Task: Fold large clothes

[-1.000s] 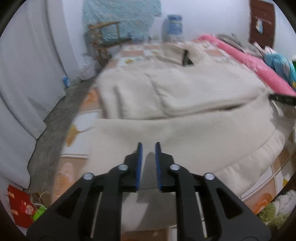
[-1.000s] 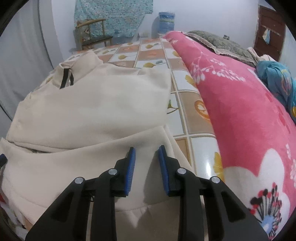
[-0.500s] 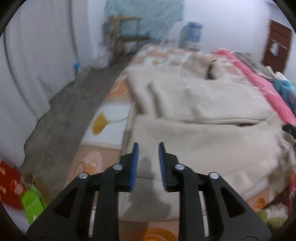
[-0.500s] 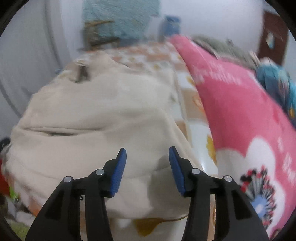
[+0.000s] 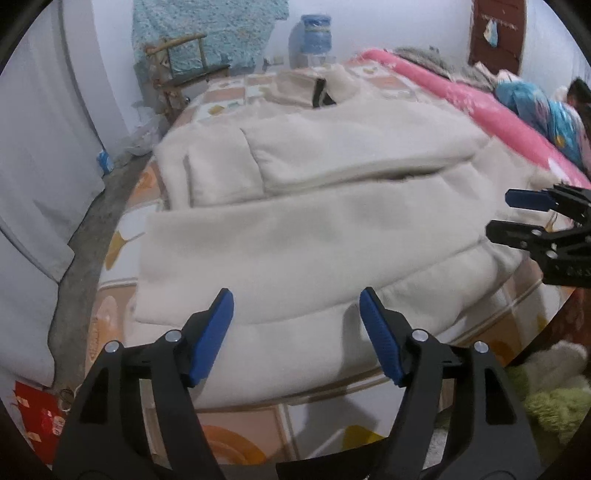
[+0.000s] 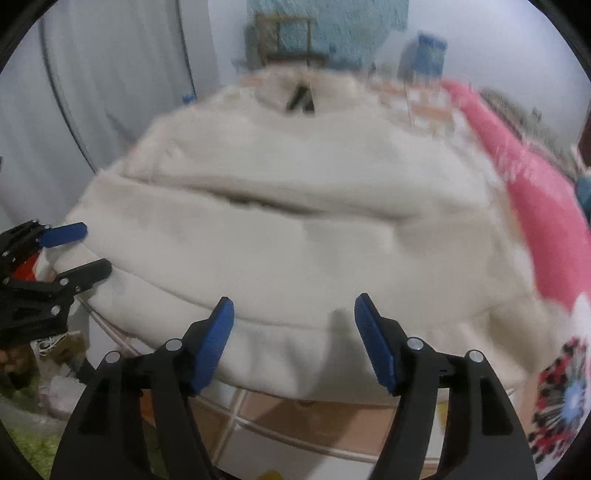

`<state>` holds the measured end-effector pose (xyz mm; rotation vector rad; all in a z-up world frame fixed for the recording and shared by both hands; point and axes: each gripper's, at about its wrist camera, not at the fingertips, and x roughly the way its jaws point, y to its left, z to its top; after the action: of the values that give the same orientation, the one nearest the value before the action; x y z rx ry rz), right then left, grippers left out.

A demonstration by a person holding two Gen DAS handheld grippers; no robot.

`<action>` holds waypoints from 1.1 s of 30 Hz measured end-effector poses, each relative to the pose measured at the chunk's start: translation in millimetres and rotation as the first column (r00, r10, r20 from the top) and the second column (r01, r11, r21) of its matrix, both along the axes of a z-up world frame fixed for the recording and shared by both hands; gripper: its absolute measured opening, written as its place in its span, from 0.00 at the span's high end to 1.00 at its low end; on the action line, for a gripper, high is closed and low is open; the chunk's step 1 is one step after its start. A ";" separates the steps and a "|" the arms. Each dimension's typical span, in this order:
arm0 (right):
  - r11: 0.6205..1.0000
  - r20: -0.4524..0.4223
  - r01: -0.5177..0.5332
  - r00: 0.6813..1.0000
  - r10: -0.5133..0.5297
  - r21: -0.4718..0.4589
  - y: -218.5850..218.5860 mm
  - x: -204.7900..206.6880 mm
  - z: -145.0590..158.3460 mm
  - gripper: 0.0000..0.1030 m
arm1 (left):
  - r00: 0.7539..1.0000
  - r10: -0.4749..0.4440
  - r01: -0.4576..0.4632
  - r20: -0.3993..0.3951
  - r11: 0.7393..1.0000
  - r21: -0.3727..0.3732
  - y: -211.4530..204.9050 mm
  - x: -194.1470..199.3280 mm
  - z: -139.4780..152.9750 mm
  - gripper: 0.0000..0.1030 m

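Note:
A large cream fleece jacket (image 5: 317,236) lies on the bed, its sleeves folded across the body and its collar at the far end. My left gripper (image 5: 295,299) hovers over the near hem towards the left corner. Its jaws are opening and the blue pads press on nothing. My right gripper (image 6: 293,302) hangs over the same hem (image 6: 295,343) further right, also opening with nothing pinched. Each gripper shows in the other's view: the right gripper (image 5: 502,213) at the jacket's right edge, the left gripper (image 6: 92,248) at its left edge.
A patterned tile-print sheet (image 5: 236,435) covers the bed. A pink floral blanket (image 6: 546,206) runs along the right side. Beyond the bed stand a wooden chair (image 5: 184,62) and a water bottle (image 5: 314,33). A grey curtain (image 5: 37,147) hangs left; a green rug (image 5: 546,402) lies below.
Both pairs of jaws have spread from a narrow gap to wide apart. The right gripper has swung left, from the jacket's edge by the pink blanket towards the middle of the hem.

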<state>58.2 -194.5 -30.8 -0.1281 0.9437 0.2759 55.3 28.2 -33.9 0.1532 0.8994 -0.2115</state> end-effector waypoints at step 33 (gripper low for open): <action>0.979 0.068 0.197 0.977 -0.200 0.050 -57.1 30.4 10.0 0.16 | 0.996 0.093 -0.092 -0.006 0.992 0.082 -17.1 40.1 29.0 0.16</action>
<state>88.6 -251.6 -20.8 -0.0038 0.8699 0.1060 95.4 11.1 -4.9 0.1860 0.9227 -0.0892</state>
